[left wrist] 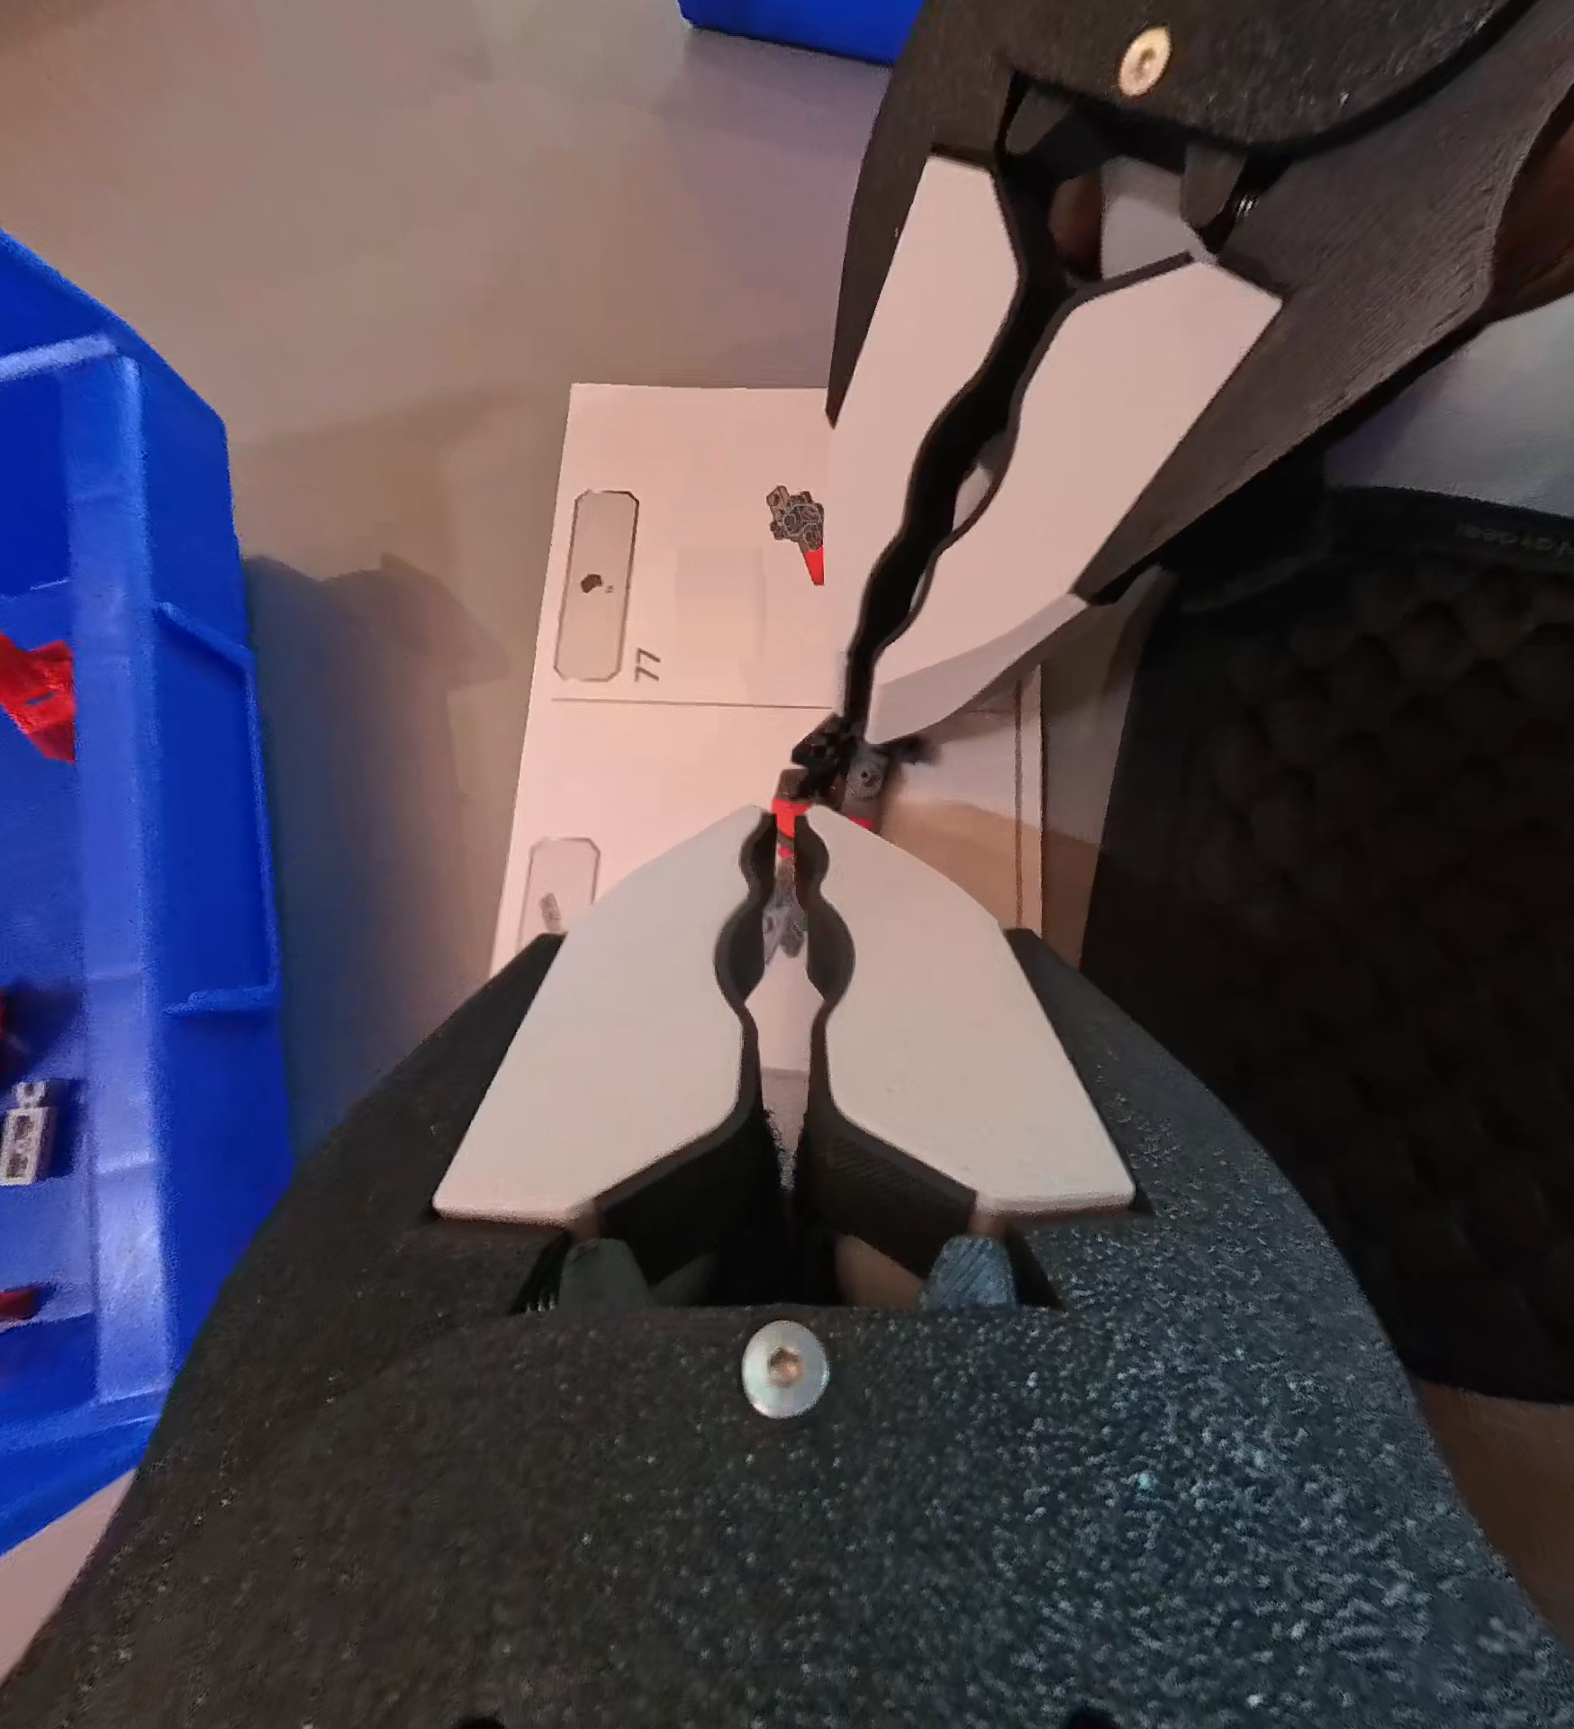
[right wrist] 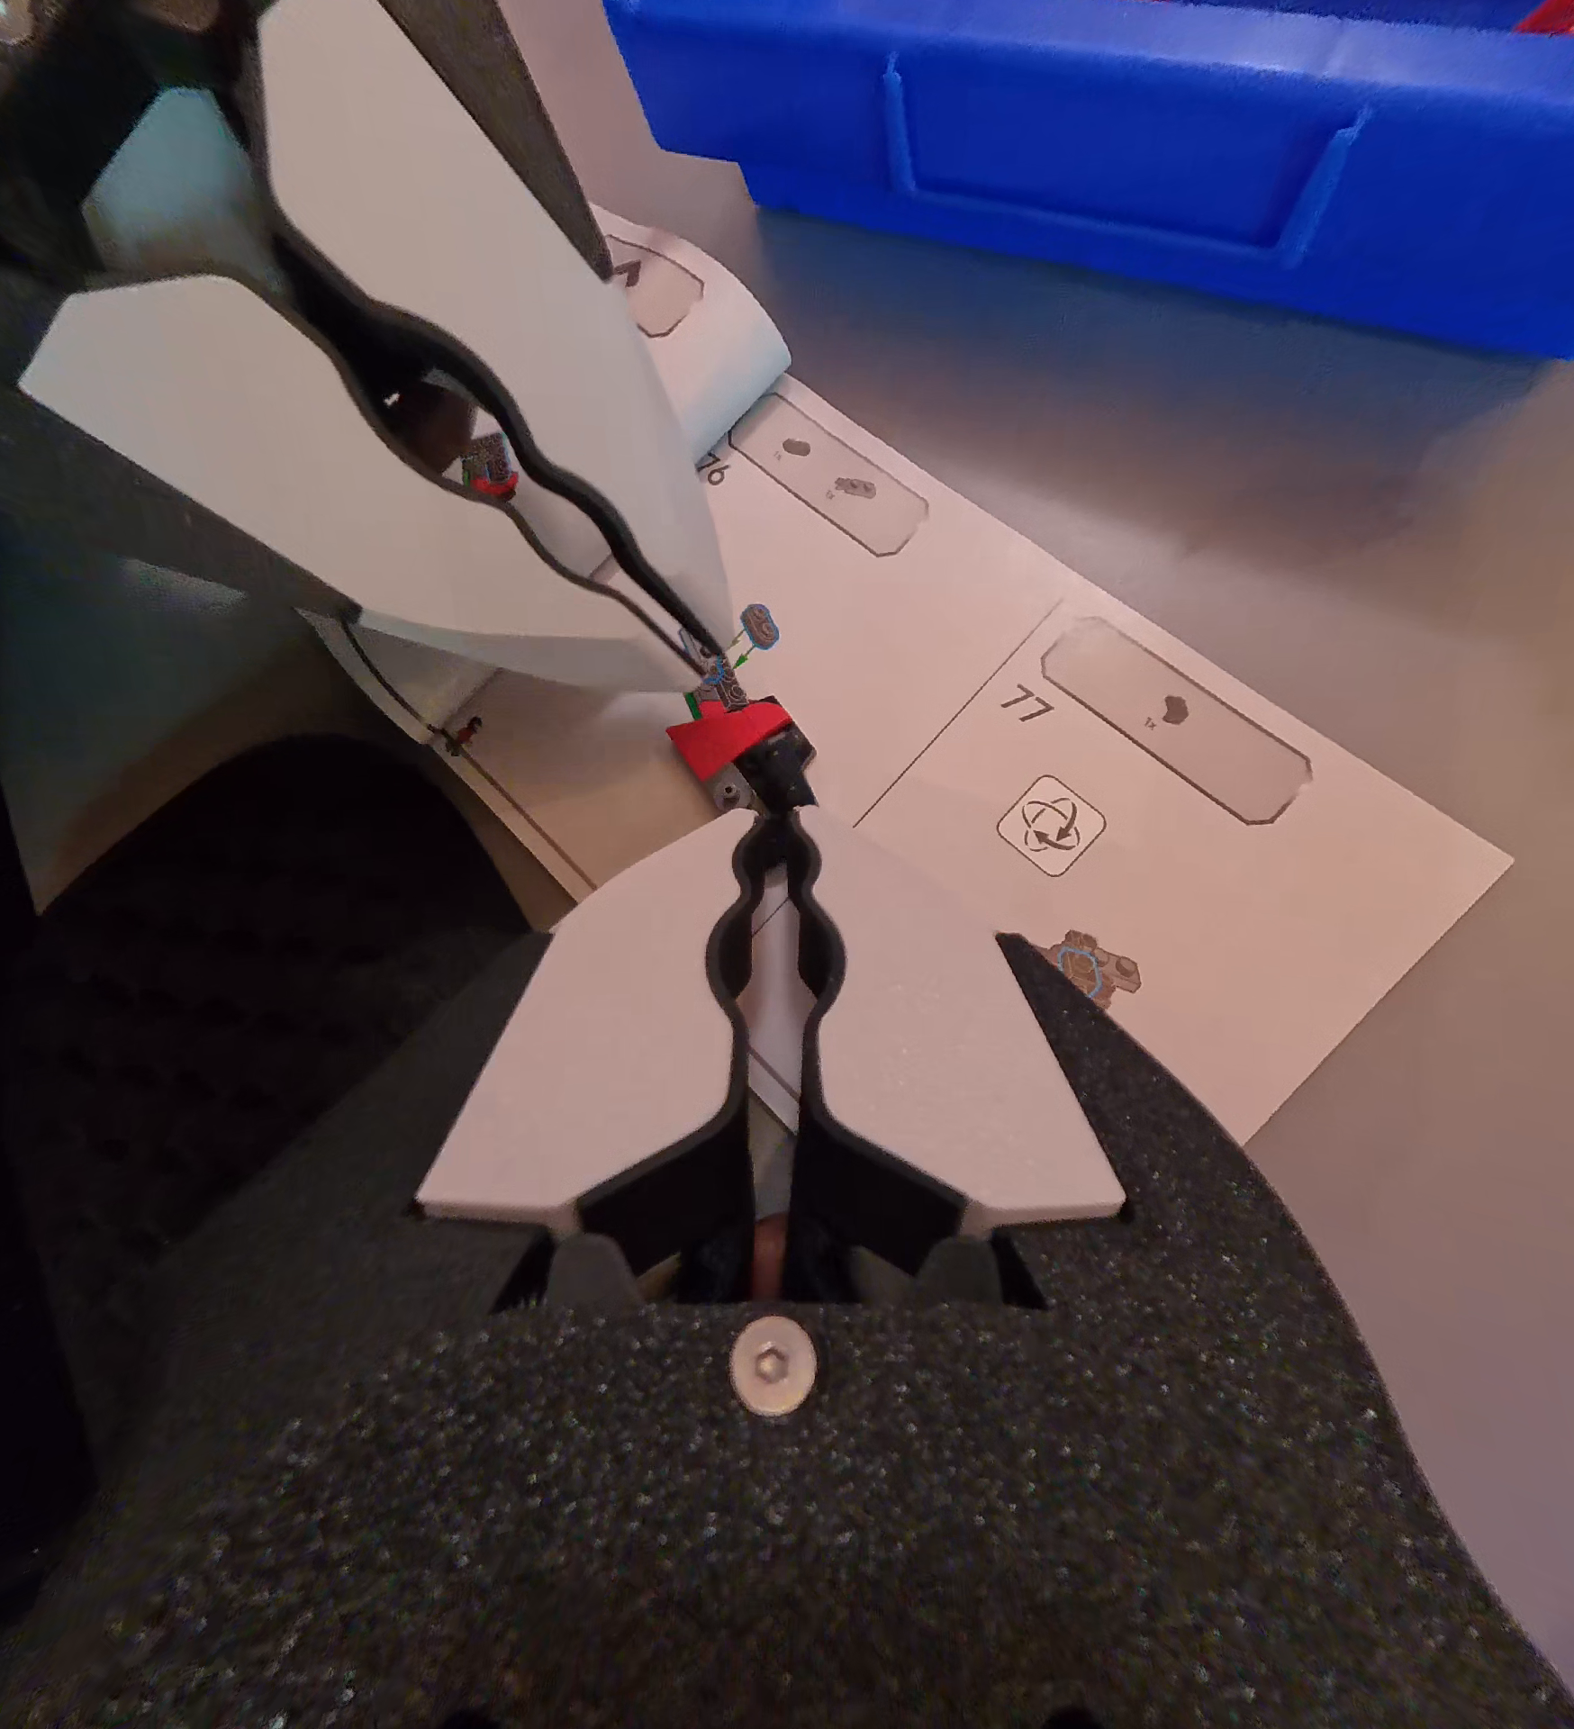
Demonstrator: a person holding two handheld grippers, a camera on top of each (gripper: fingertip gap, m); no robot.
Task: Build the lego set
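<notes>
My left gripper (left wrist: 788, 823) is shut on a small red-and-grey lego assembly (left wrist: 789, 808), held just above the instruction booklet (left wrist: 671, 561). My right gripper (left wrist: 849, 725) comes in from the upper right, shut on a small black piece (left wrist: 823, 748) that touches the assembly's far end. In the right wrist view, my right gripper (right wrist: 779, 821) pinches the black piece (right wrist: 779, 760) against the red assembly (right wrist: 727, 734), which the left gripper (right wrist: 713, 672) holds from the upper left. The two sets of tips nearly meet.
A blue parts bin (left wrist: 166, 748) stands to the left and holds loose red pieces (left wrist: 25, 692) and a grey one (left wrist: 27, 1132). It also shows in the right wrist view (right wrist: 1139, 168). The booklet (right wrist: 1139, 842) lies open on the grey table. A person's dark shorts (left wrist: 1373, 936) are close on the right. My left and right fingertips are right by each other.
</notes>
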